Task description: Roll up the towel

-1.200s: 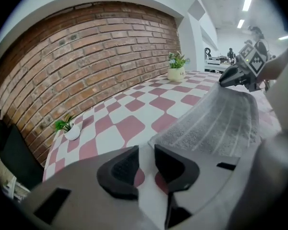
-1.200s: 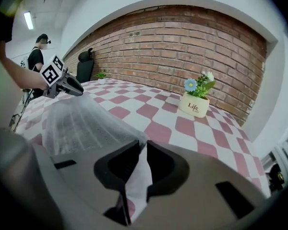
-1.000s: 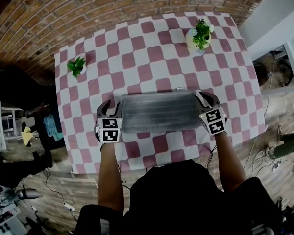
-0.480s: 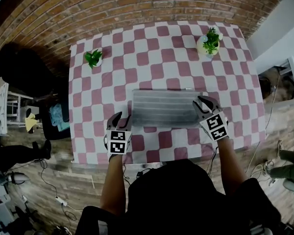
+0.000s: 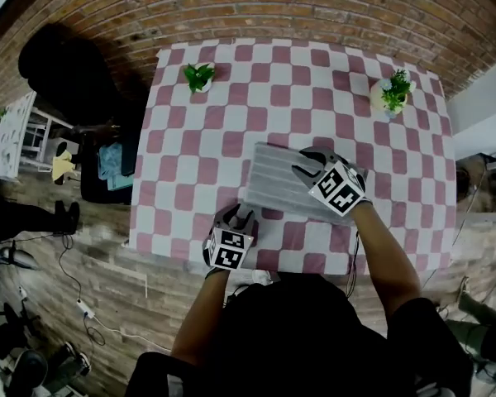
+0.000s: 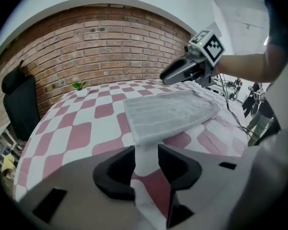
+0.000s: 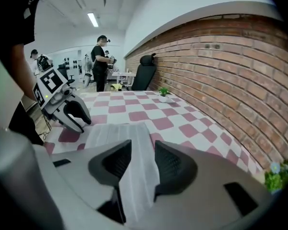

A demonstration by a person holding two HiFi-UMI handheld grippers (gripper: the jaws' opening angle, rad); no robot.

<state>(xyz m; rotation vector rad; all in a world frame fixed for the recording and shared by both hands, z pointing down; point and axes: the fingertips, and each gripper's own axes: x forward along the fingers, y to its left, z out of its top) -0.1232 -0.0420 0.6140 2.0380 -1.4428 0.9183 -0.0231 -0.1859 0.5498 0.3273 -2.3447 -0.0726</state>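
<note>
Covering towel (image 5: 273,180) right part, right claw (image 5: 302,163) is seen opening, towel below gap, ungripped; left claw (image 5: 236,214) released, empty. Checkered bench (image 5: 190,139) backed by brick wall (image 5: 231,7).

Grey towel (image 5: 273,180), perhaps folded, on tablecloth (image 5: 256,98)

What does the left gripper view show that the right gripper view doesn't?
Left only: the right gripper, jaws opening above the towel, nothing gripped between them. Right only: the left gripper, people standing in the room behind, a second plant at the frame's corner. Both: towel, checkered table, brick wall, small plant, black chair.
</note>
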